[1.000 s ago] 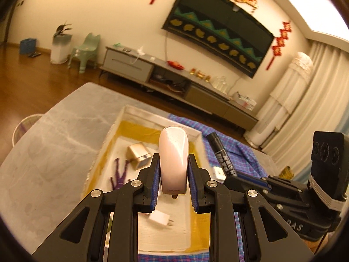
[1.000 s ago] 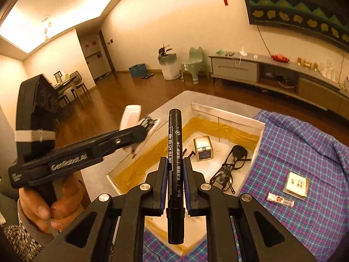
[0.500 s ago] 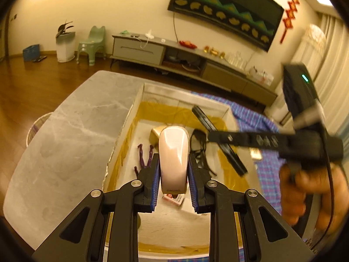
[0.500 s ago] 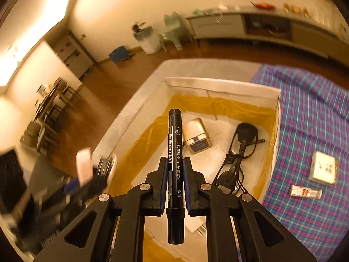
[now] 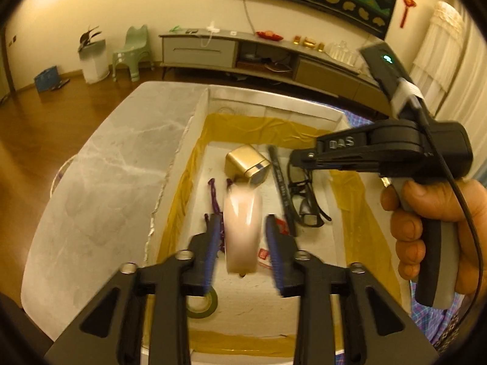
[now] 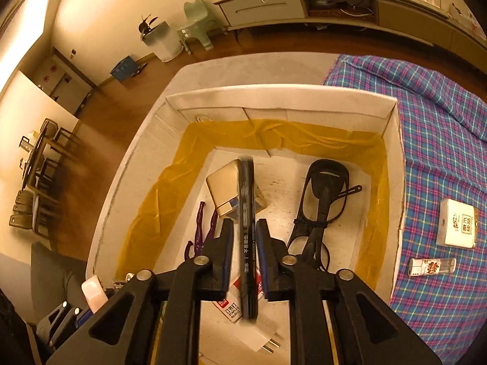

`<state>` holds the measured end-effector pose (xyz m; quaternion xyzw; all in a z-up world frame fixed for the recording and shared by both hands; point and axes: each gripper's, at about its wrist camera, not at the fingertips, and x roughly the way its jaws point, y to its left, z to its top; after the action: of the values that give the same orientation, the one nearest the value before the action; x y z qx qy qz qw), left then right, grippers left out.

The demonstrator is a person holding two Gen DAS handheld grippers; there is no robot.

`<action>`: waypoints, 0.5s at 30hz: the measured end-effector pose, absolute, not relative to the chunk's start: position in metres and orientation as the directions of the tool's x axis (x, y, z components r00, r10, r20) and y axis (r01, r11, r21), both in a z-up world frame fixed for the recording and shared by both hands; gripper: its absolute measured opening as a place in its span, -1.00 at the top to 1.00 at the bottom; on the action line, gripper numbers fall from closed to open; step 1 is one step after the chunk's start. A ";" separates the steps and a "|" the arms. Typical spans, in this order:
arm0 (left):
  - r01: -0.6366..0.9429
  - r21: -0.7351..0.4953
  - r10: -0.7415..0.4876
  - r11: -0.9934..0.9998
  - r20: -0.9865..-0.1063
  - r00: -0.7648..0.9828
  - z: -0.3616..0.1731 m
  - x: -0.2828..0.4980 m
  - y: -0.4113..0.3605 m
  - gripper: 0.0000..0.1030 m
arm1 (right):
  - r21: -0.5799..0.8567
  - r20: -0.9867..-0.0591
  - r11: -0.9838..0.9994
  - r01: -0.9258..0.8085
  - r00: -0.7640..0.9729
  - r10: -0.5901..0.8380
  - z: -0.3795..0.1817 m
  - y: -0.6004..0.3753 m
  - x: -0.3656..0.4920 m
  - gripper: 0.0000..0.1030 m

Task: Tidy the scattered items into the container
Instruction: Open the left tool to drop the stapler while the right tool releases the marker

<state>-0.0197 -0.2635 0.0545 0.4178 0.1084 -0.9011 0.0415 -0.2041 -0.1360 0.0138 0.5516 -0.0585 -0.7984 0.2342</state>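
Both grippers hover over the white box (image 5: 194,115) lined with yellow film. My left gripper (image 5: 242,228) is open; a blurred pink-white oval object (image 5: 242,228) sits loose between the spread fingers. My right gripper (image 6: 245,243) is open too; the black marker (image 6: 247,237), blurred, lies between its fingers with gaps on both sides. The marker also shows in the left wrist view (image 5: 281,185). In the box (image 6: 283,94) lie a gold cube (image 6: 222,188), black glasses (image 6: 319,206), a purple item (image 6: 199,228), a staples packet (image 6: 229,307) and a white plug (image 6: 258,337).
On the plaid cloth (image 6: 441,140) right of the box lie a white card box (image 6: 458,226) and a small lighter (image 6: 432,266). A green tape roll (image 5: 202,302) lies in the box's near corner. The grey marble tabletop (image 5: 106,164) extends left of the box.
Both grippers have opened over the box. The pink-white object and the marker have come loose from the pads and look blurred. The right gripper has come lower over the box.
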 end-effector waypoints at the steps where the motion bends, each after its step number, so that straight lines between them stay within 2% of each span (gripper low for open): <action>1: 0.171 -0.172 0.020 -0.970 -0.758 -0.652 0.056 -0.018 -0.265 0.26 | 0.354 -0.853 -0.883 0.307 -0.282 -0.440 0.014 -0.134 -0.204 0.59; 15: 0.142 -0.223 0.065 -0.965 -0.720 -0.691 0.072 -0.018 -0.261 0.26 | 0.463 -0.770 -0.766 0.447 -0.226 -0.597 0.032 -0.115 -0.153 0.40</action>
<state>-0.0177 -0.2612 0.0715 0.3922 0.1315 -0.9102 0.0212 -0.1527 -0.1151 0.0319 0.5243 -0.0717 -0.7797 0.3348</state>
